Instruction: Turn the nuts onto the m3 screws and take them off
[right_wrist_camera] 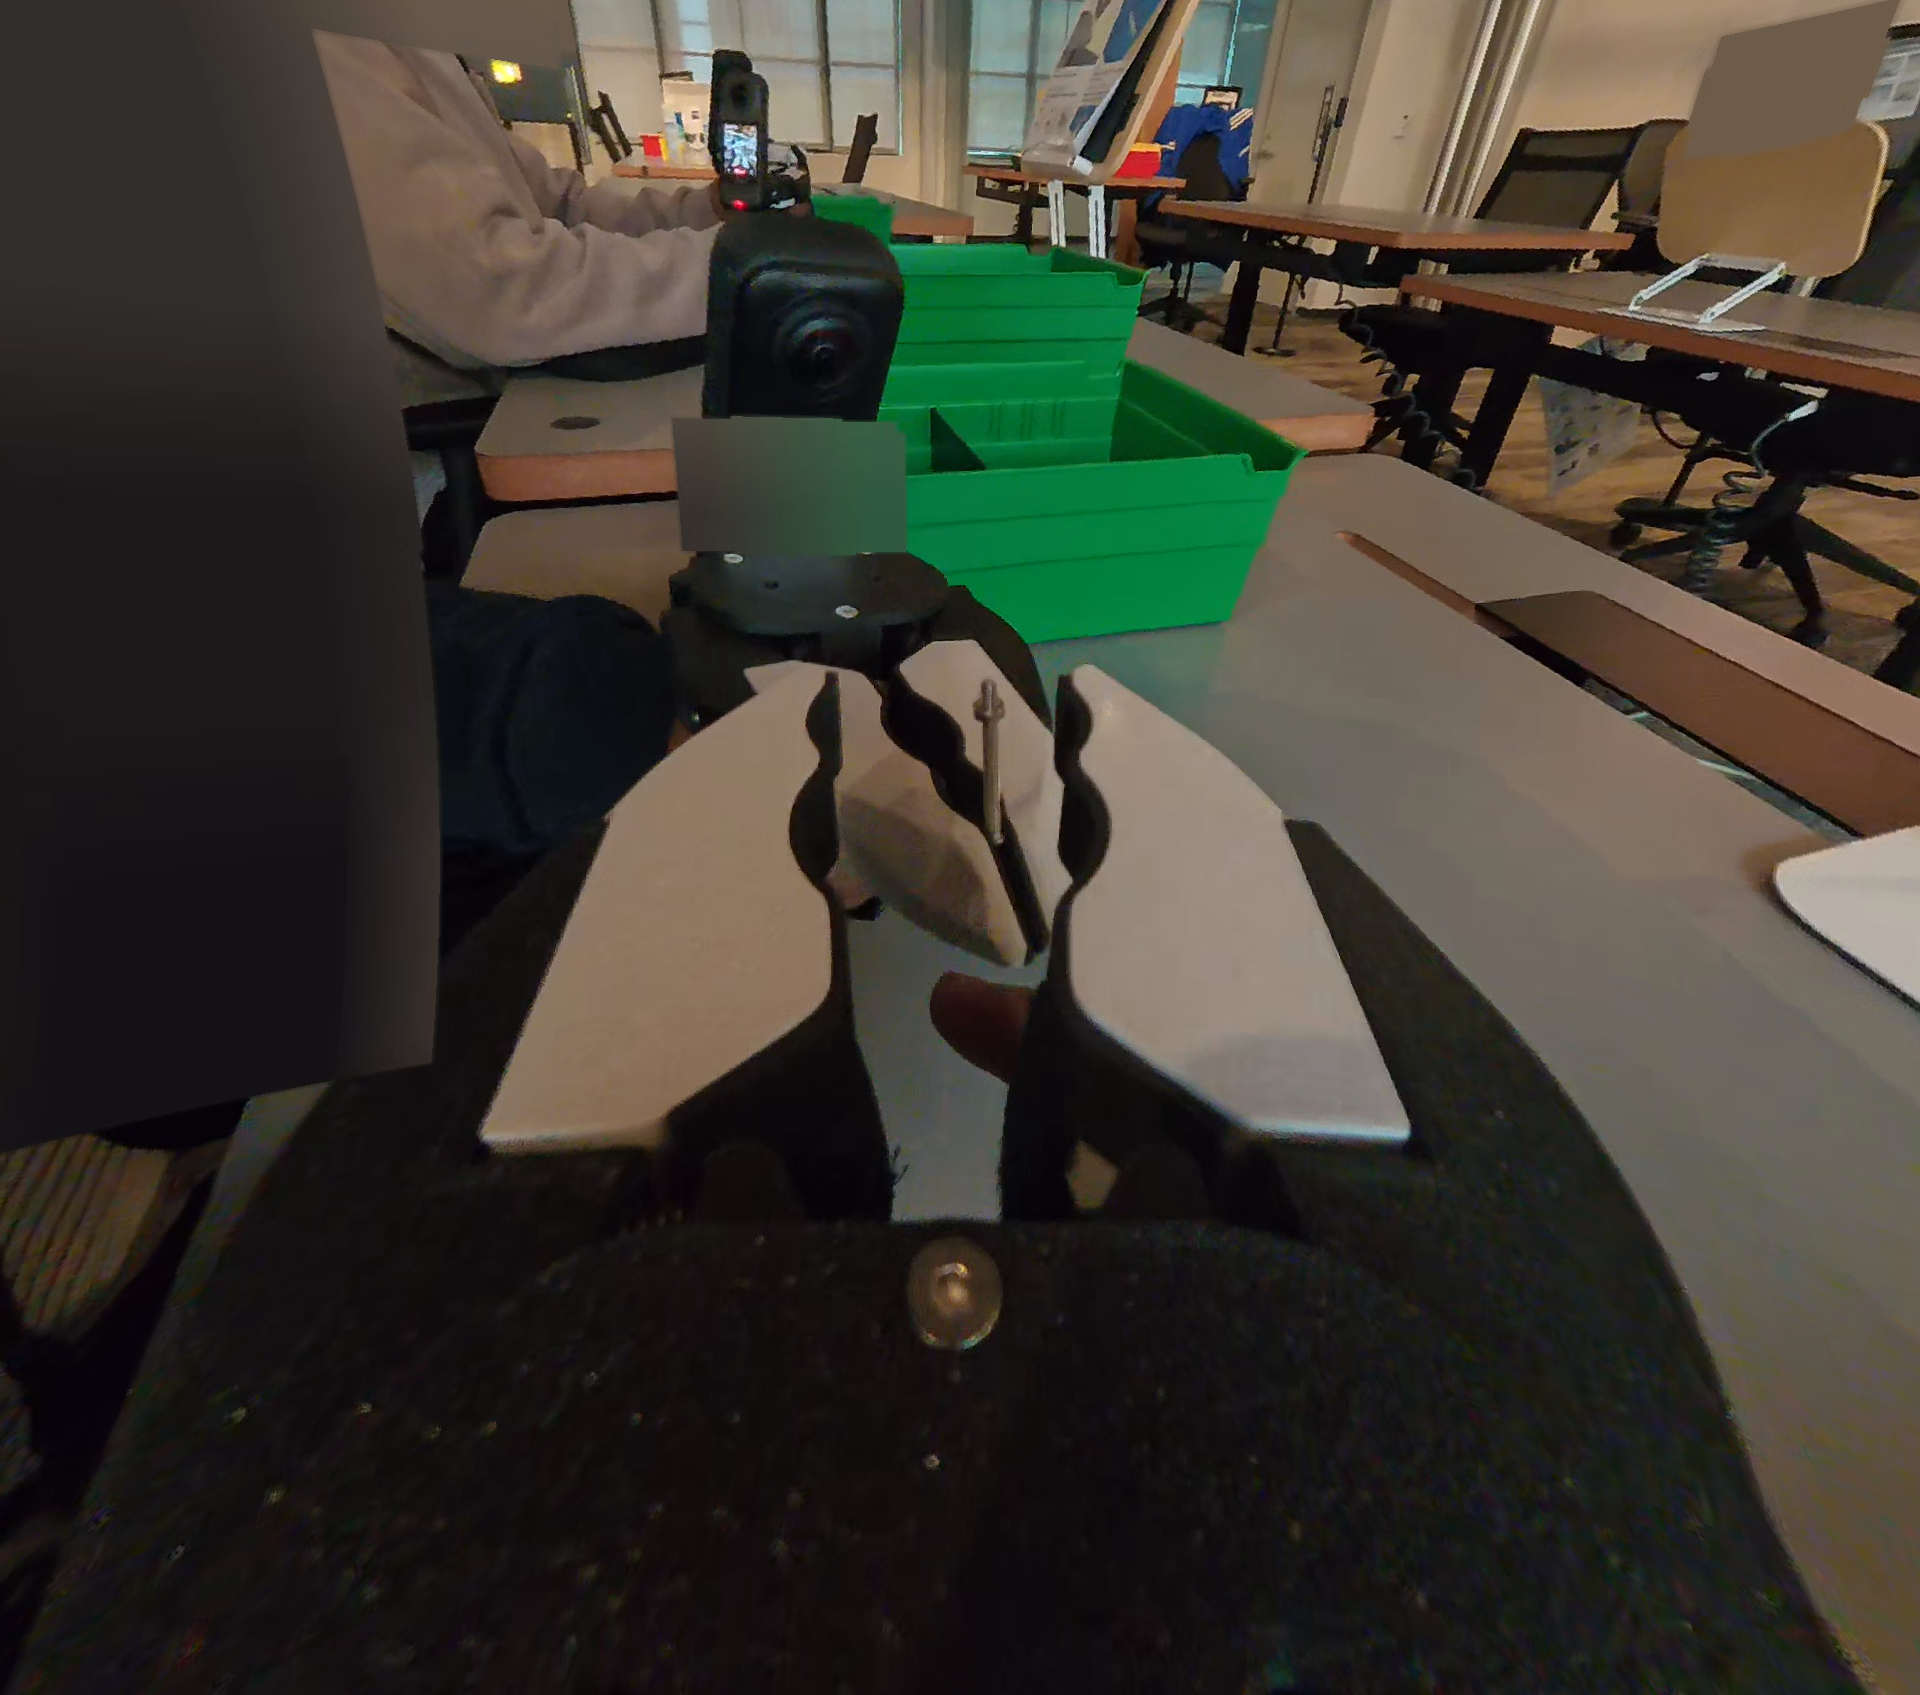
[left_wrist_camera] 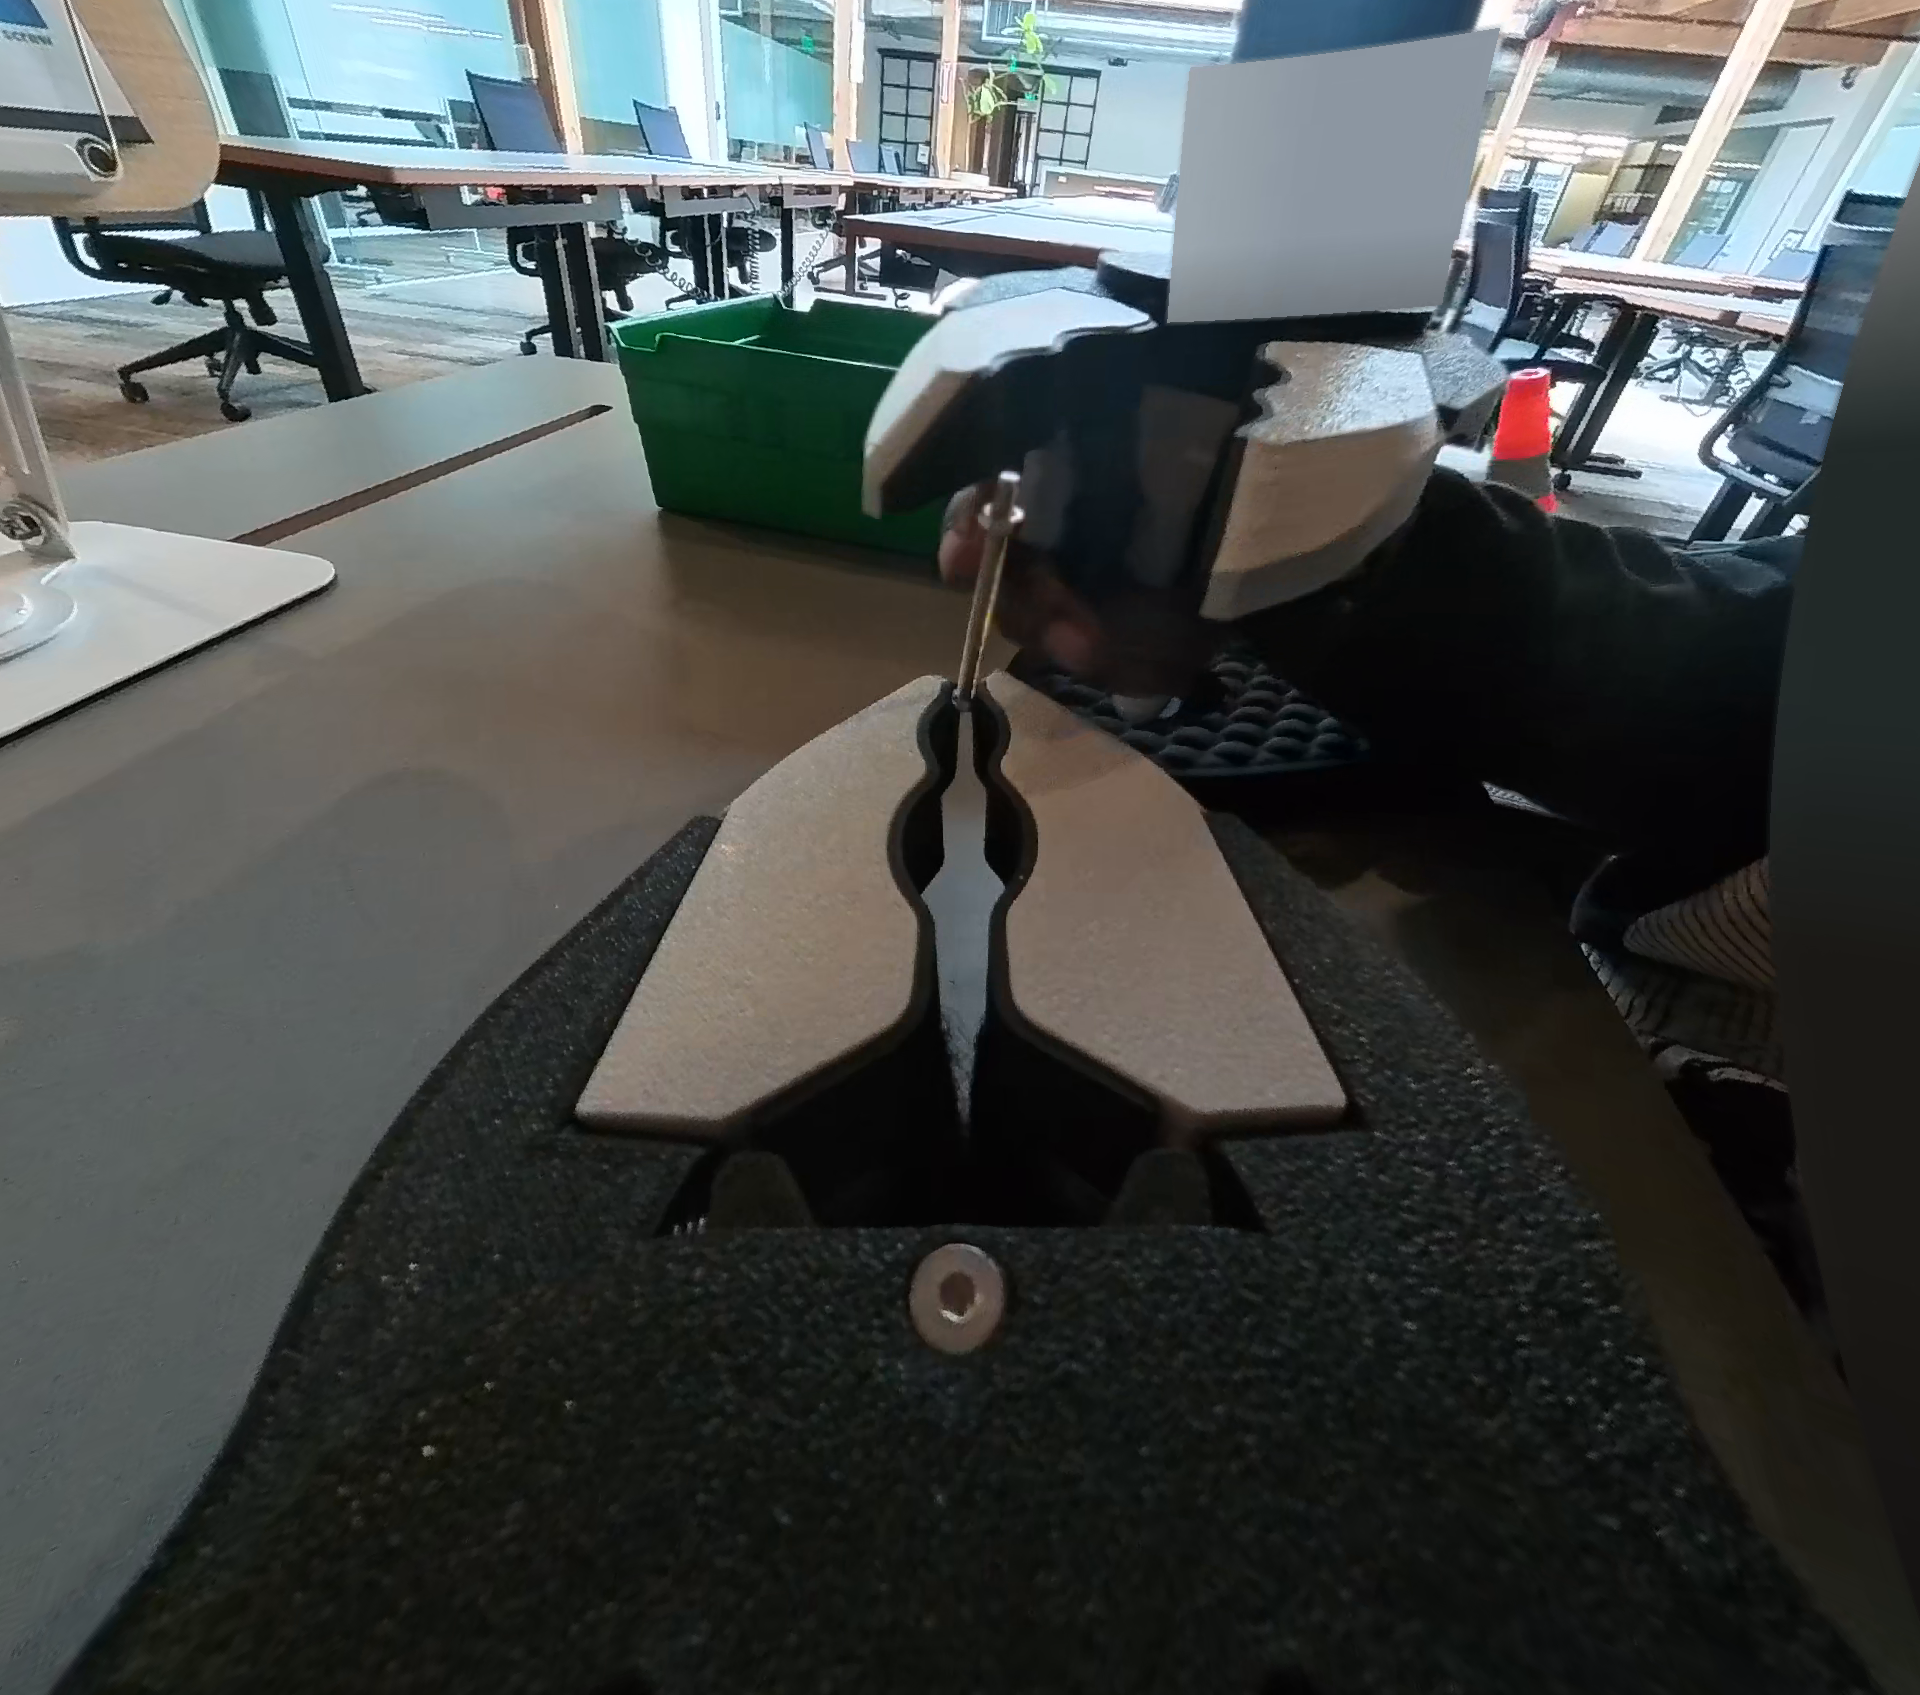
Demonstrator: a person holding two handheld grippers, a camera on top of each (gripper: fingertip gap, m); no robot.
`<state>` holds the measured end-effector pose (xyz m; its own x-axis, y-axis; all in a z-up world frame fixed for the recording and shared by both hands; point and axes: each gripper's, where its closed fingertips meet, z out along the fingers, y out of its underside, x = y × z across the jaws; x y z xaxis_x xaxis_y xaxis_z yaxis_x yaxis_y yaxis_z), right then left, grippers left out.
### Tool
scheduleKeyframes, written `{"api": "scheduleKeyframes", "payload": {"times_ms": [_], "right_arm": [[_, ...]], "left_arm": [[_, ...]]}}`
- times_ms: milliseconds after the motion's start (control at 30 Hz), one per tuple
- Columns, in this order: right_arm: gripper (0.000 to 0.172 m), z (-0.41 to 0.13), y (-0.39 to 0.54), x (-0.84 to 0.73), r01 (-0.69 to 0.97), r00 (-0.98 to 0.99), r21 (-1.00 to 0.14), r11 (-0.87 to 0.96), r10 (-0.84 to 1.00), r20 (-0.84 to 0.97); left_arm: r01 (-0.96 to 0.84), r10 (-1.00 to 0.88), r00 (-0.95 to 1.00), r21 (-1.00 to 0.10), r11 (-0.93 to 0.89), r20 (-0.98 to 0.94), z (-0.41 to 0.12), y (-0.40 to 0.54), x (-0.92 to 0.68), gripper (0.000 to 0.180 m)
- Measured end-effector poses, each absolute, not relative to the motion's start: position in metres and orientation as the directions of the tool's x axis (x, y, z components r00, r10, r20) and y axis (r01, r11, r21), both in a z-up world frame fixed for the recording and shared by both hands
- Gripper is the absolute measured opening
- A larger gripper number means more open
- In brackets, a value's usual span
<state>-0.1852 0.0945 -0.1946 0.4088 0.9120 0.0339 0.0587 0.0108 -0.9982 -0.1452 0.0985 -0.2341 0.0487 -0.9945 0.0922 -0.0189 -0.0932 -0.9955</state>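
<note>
One screw (left_wrist_camera: 982, 596) with nut (left_wrist_camera: 1001, 515) stood clamped in left gripper (left_wrist_camera: 966, 695); right gripper (right_wrist_camera: 945, 700) gaped around the screw, untouching.

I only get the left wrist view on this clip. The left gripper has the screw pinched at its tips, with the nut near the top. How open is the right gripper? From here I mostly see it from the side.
Observer: The right gripper is wide open; the screw stands between its fingers, and neither pad touches it.
Operator: Is the nut at the very end of the screw?
Observer: No. The nut sits just under the tip, with a bit of thread above it.
Operator: The green bin, anything inside?
Observer: The bin has dividers, and the compartments in view look bare; more green bins are stacked behind it.
Operator: Anyone else around?
Observer: Yes, a person's grey sleeve rests at the next desk.
</note>
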Motion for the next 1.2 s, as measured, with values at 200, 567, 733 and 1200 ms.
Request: {"api": "scheduleKeyframes", "payload": {"times_ms": [200, 567, 733, 1200], "right_arm": [[0.038, -0.200, 0.092, -0.199, 0.102, 0.372, -0.994, 0.025, 0.926, 0.062], [0.037, -0.200, 0.085, -0.182, 0.071, 0.403, -0.997, 0.003, 0.915, 0.031], [0.037, -0.198, 0.081, -0.173, 0.039, 0.419, -0.999, -0.003, 0.908, 0.014], [0.037, -0.202, 0.094, -0.196, 0.089, 0.400, -0.996, 0.000, 0.916, 0.035]], "left_arm": [[-0.034, -0.995, 0.044, -0.995, -0.093, 0.091, -0.236, 0.098, -0.144, 0.001], [-0.022, -0.992, 0.052, -0.993, -0.115, 0.114, -0.235, 0.100, -0.146, 0.001], [-0.021, -0.992, 0.051, -0.993, -0.117, 0.116, -0.234, 0.101, -0.146, 0.001], [-0.024, -0.992, 0.049, -0.993, -0.118, 0.116, -0.235, 0.100, -0.146, 0.001]]}}
